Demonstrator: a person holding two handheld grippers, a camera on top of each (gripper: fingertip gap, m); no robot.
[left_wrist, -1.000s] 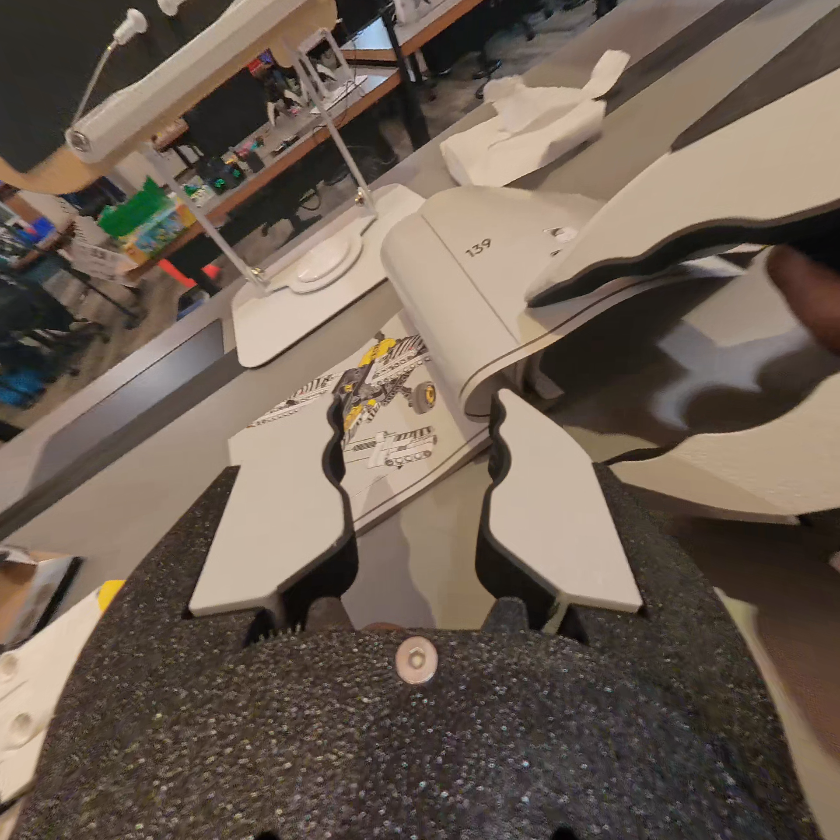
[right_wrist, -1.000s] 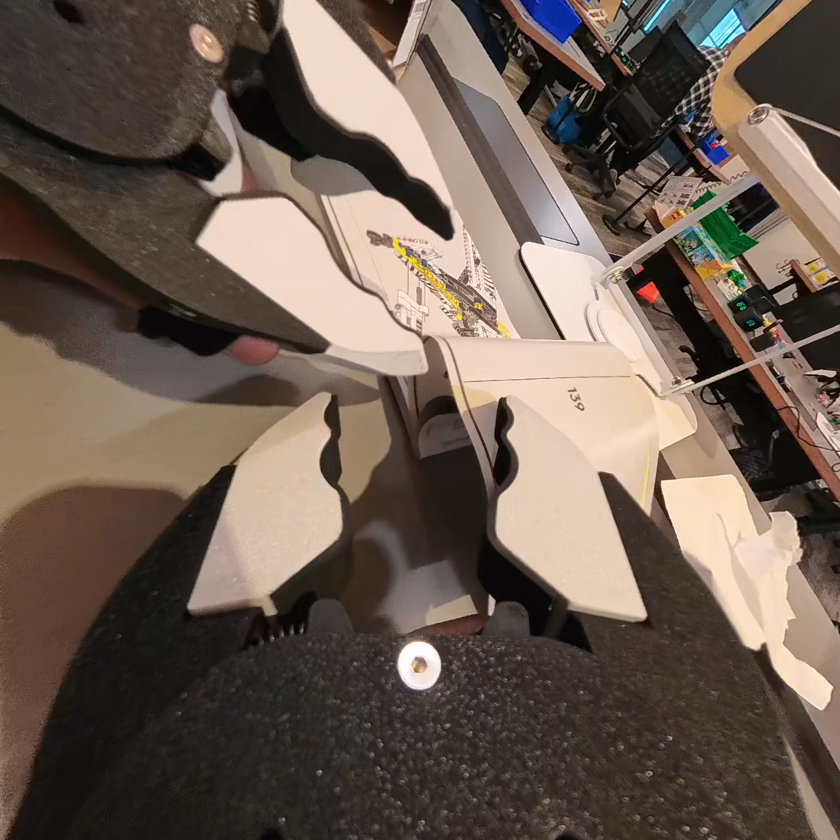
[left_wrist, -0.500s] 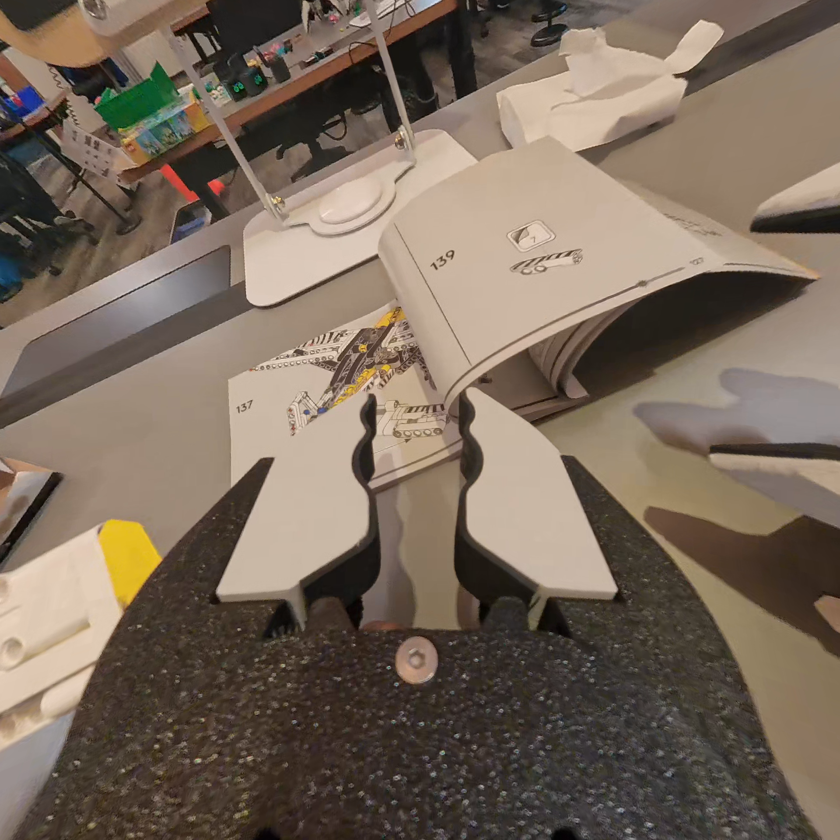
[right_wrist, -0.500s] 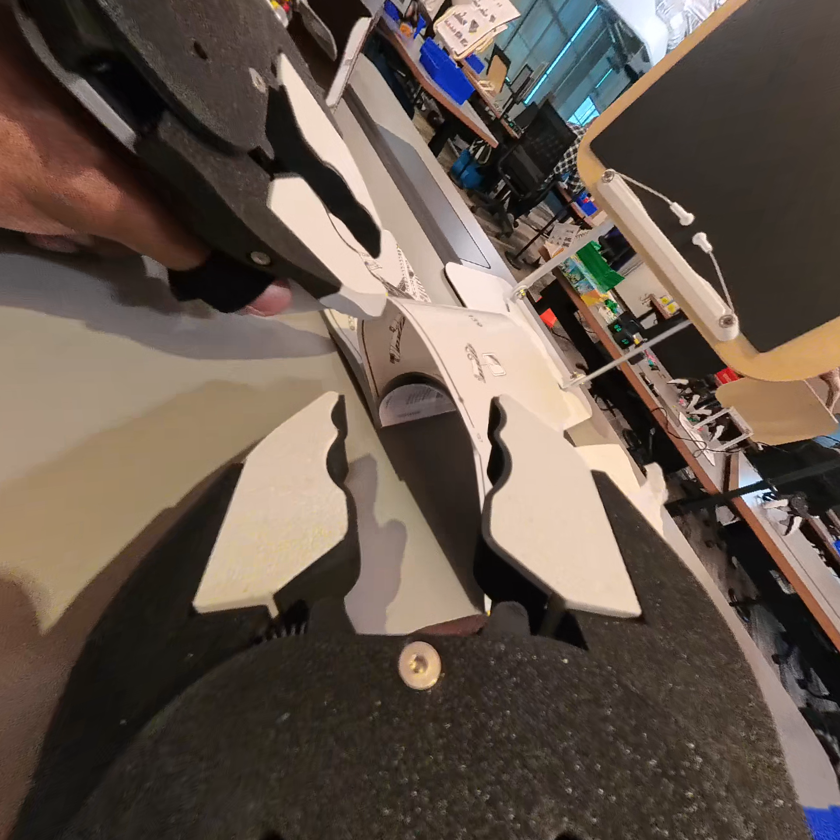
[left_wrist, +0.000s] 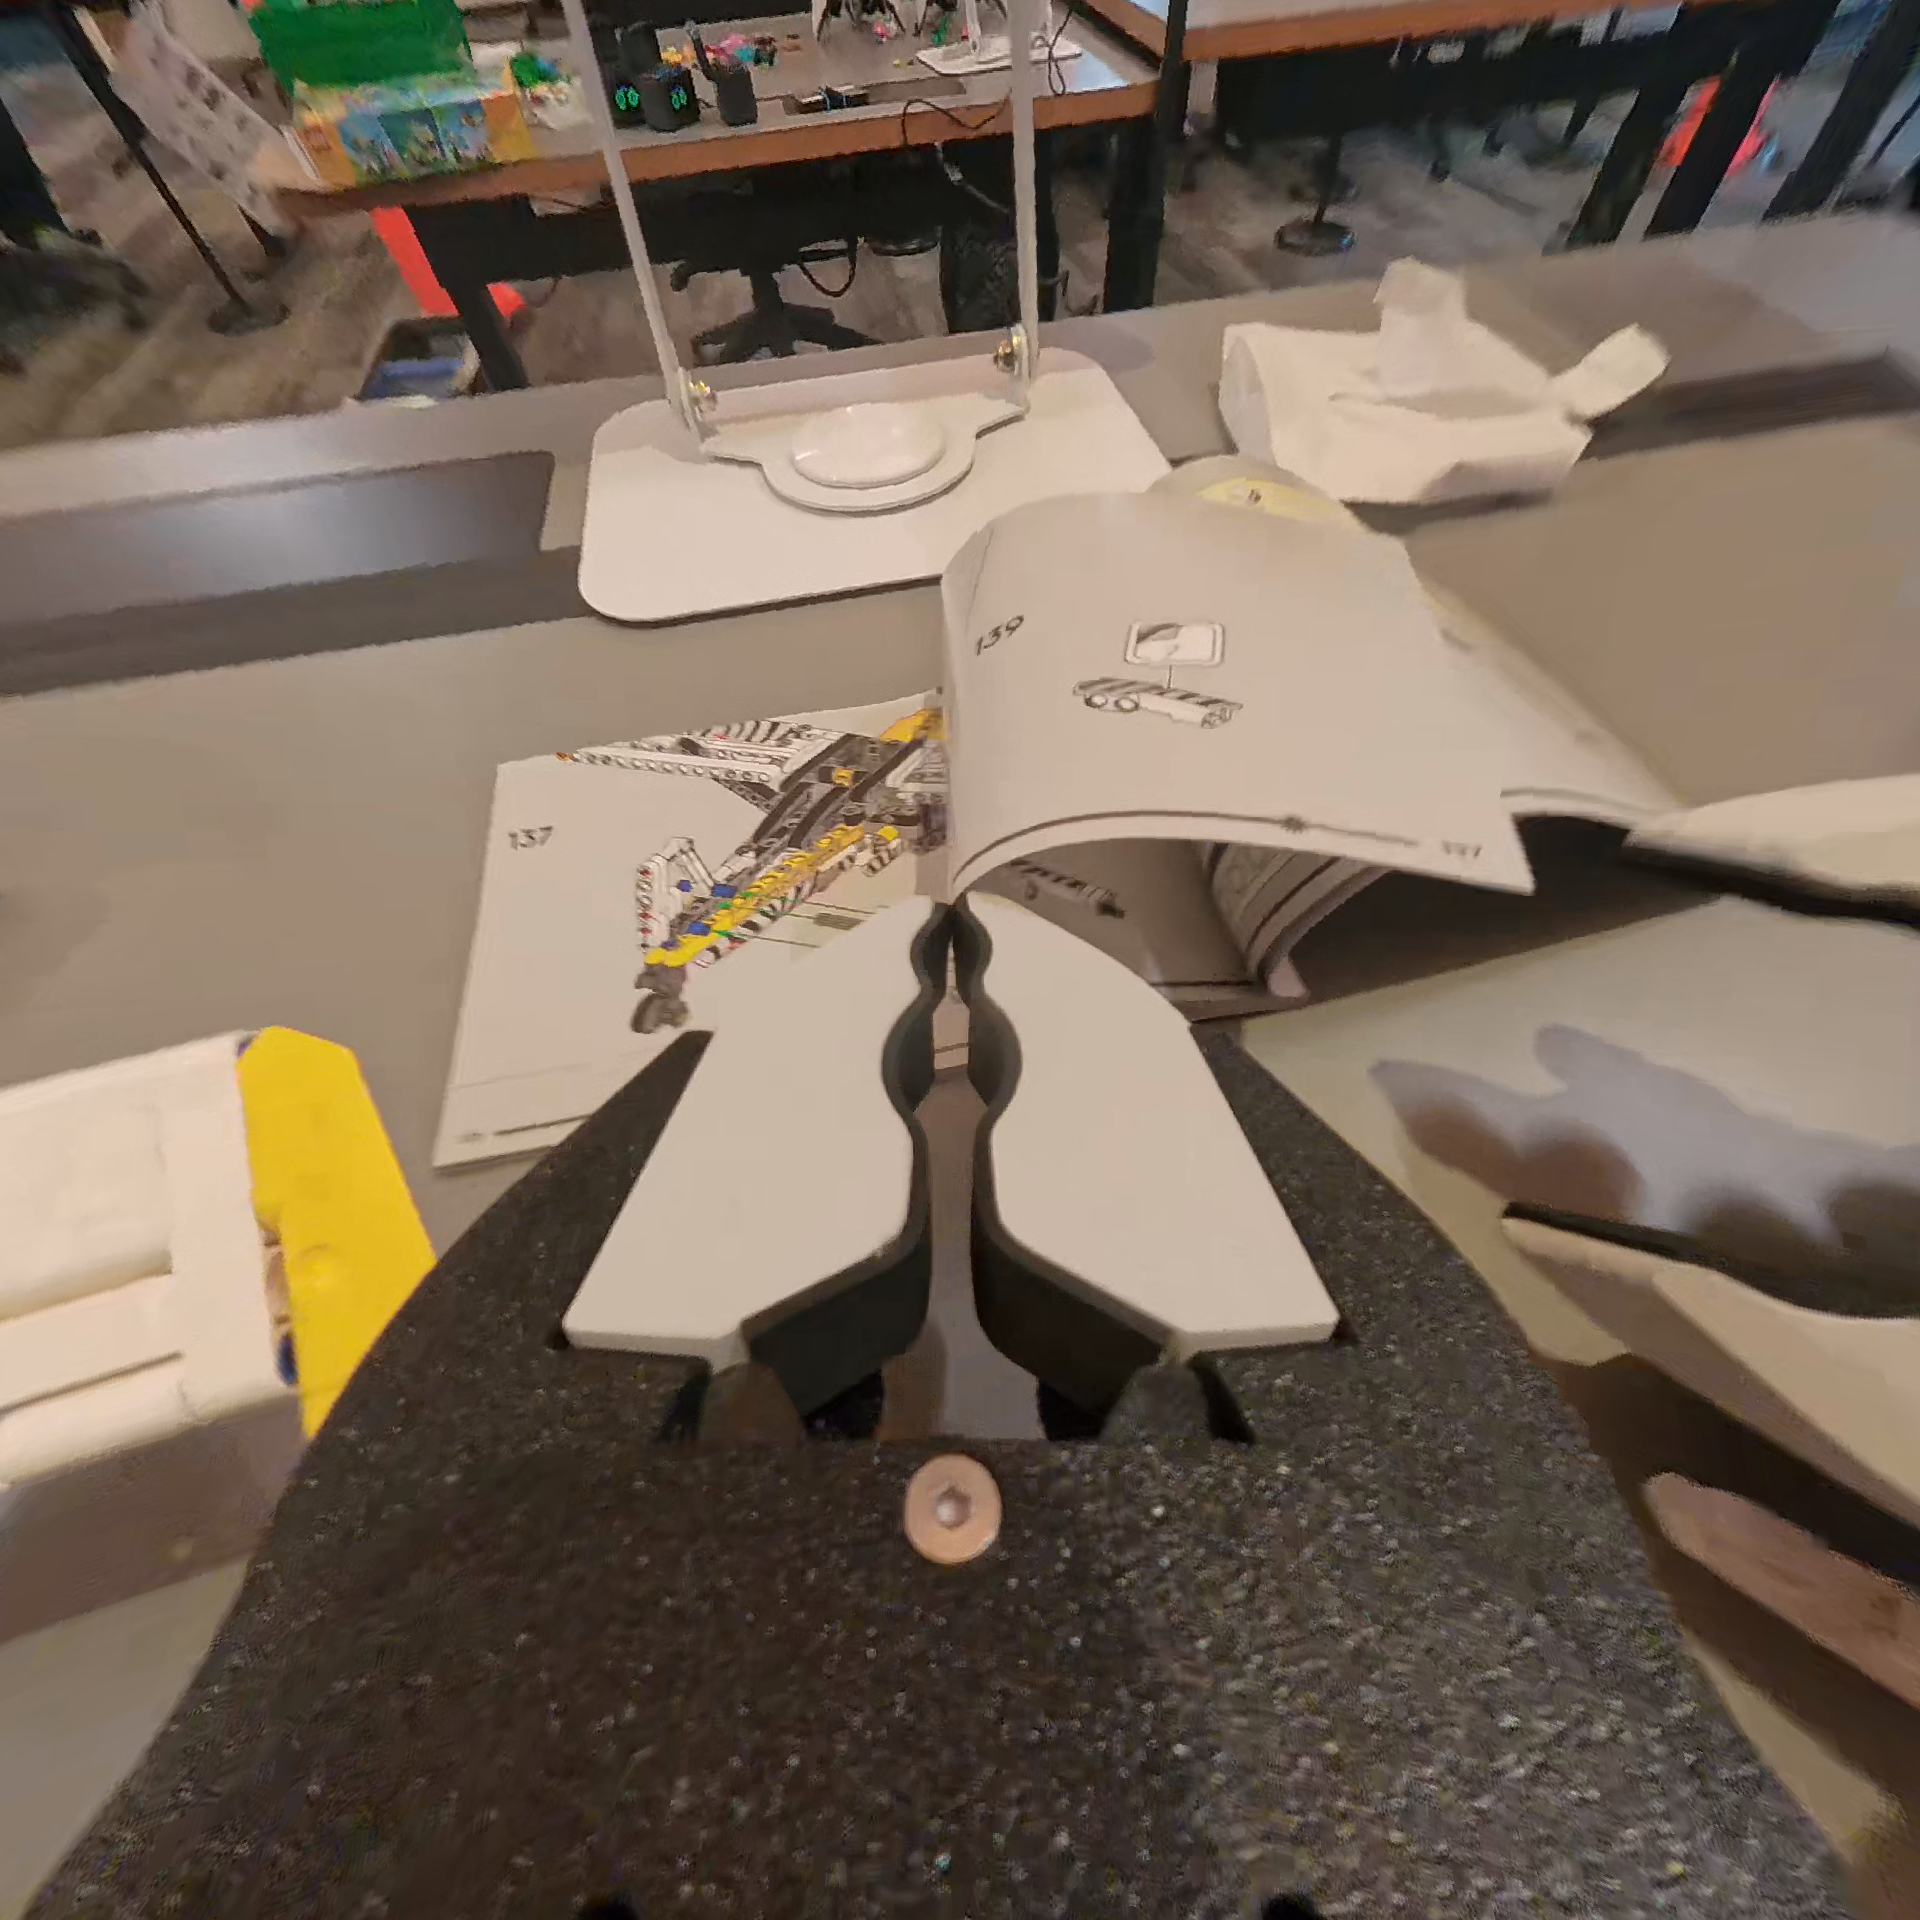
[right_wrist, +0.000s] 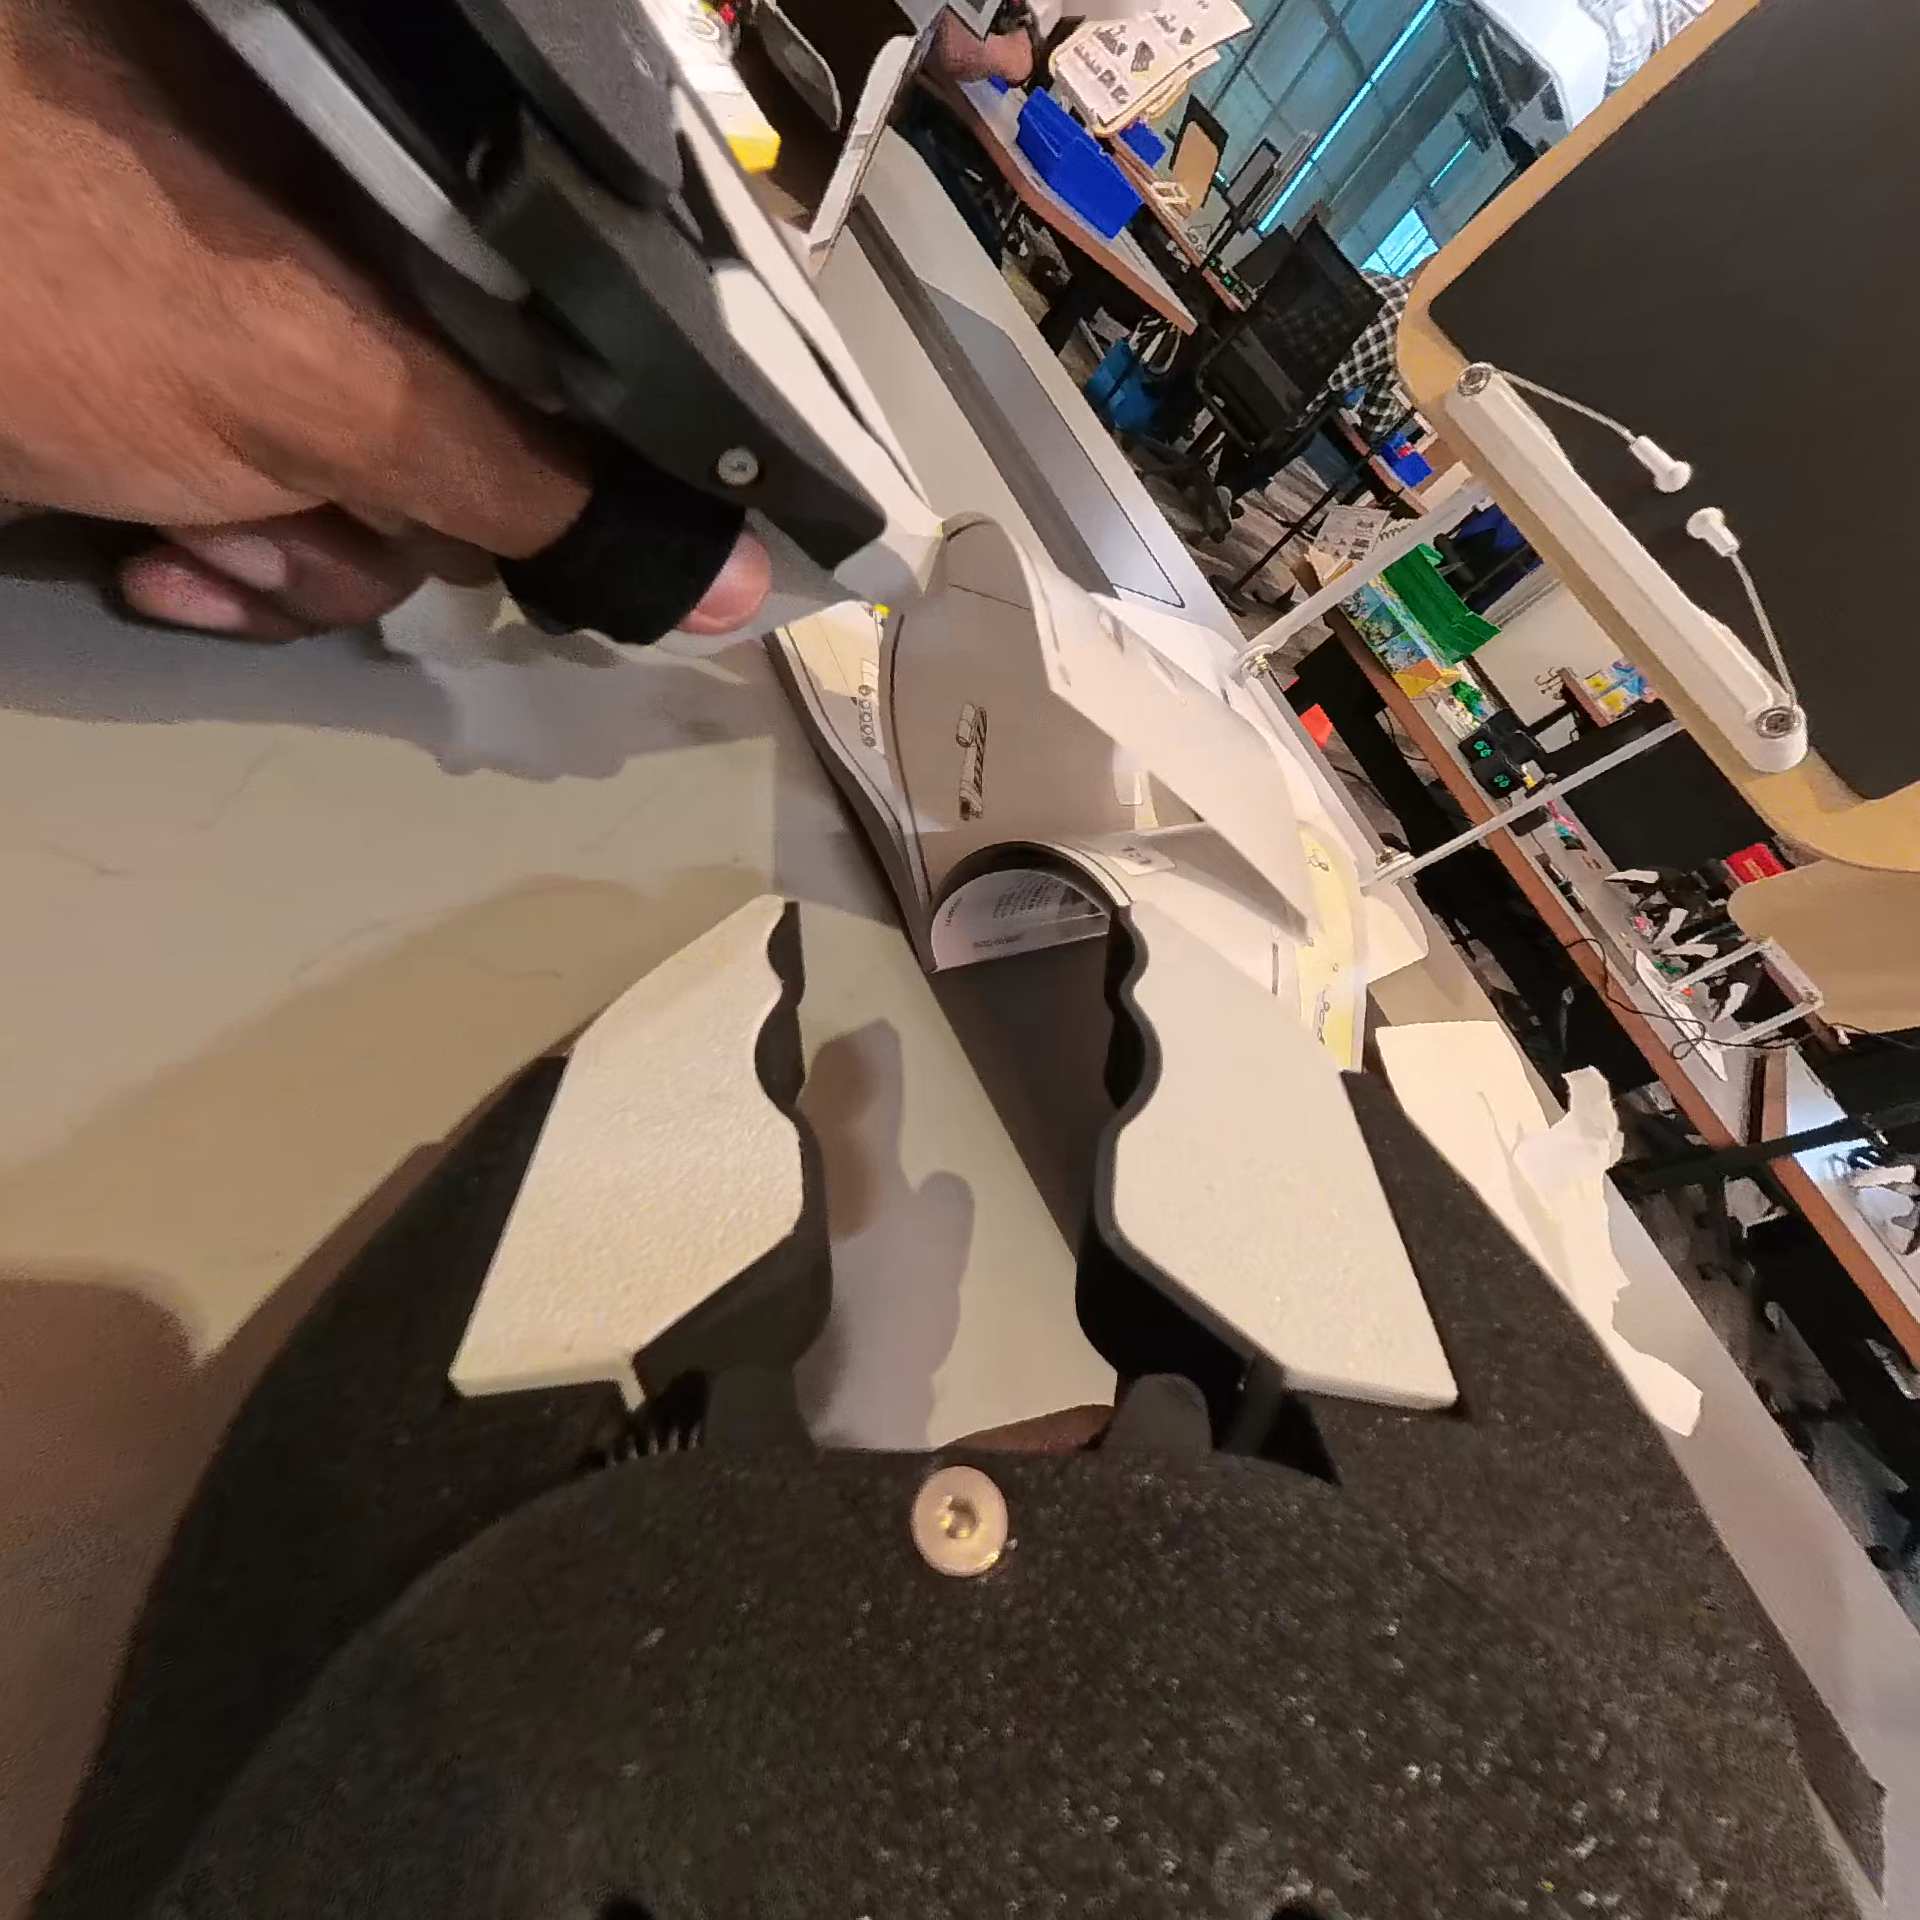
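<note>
An open instruction booklet (left_wrist: 582, 935) lies on the grey table (left_wrist: 208, 790). One of its pages (left_wrist: 1195, 727) arches up over the rest. My left gripper (left_wrist: 951, 914) is shut on the lower left corner of that page. The right wrist view shows the same: the left gripper's tip (right_wrist: 894, 561), held by a hand (right_wrist: 208, 364), meets the top of the raised page (right_wrist: 997, 665). My right gripper (right_wrist: 956, 935) is open and holds nothing. It hovers just in front of the booklet's near edge, where a curled page (right_wrist: 1018, 904) lies close to its right fingertip. Its fingers also show at the right edge of the left wrist view (left_wrist: 1766, 842).
A white lamp base (left_wrist: 831, 488) stands behind the booklet. Crumpled white tissue (left_wrist: 1403, 416) lies at the back right and also shows in the right wrist view (right_wrist: 1507, 1164). A white and yellow box (left_wrist: 156, 1195) sits at the left. Desks and chairs stand beyond the table. Spacing between my two grippers at the tips: around 10 cm.
My left gripper's fingers have closed from wide open onto the corner of the raised page. My right gripper has drawn back from over the booklet and narrowed slightly, still open.
</note>
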